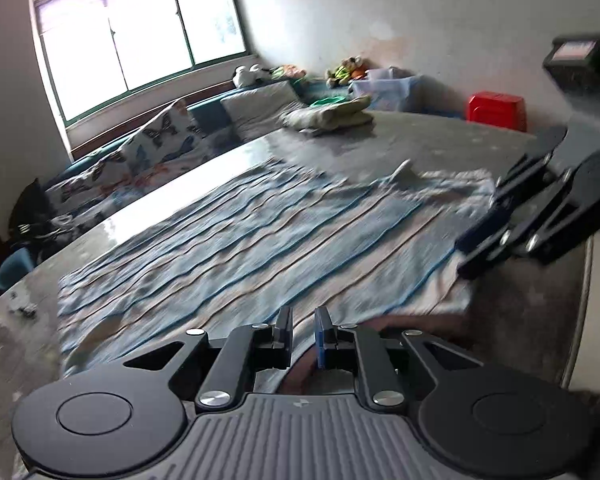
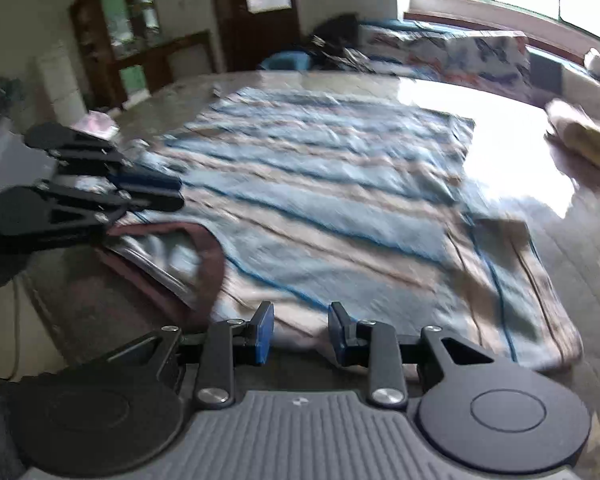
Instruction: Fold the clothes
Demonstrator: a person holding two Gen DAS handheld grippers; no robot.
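Pale blue terry-like cloth, crossed by tan bands and thin darker-blue lines, makes up the striped garment [image 1: 236,240] that we see spread flat over most of the table [image 1: 440,140]. Its surface is rippled with shallow creases rather than smooth. In the right wrist view the garment [image 2: 320,200] shows a maroon-trimmed opening [image 2: 204,256] at about 8 o'clock, with a shiny pale inner layer showing inside it; we cannot tell whether this is a neckline or an armhole. At about 4 o'clock in that view one edge is turned over onto itself, its stripes running across the others.

Our left gripper [image 1: 303,336] sits at 6 o'clock of its own view, low over the near hem, its blue-padded fingers [image 1: 322,336] set a narrow gap apart with cloth visible between them; motion blur keeps us from telling whether they pinch it. Our right gripper [image 2: 300,332] sits at 6 o'clock of its own view, fingers spread apart above the near edge and holding nothing. From the left view it [image 1: 496,220] appears at 3 o'clock, over the garment's right edge.

A folded yellowish cloth pile [image 1: 332,116] lies on the table's far side at 12 o'clock, well apart from the garment. A red stool [image 1: 496,110] stands beyond the table at 2 o'clock.
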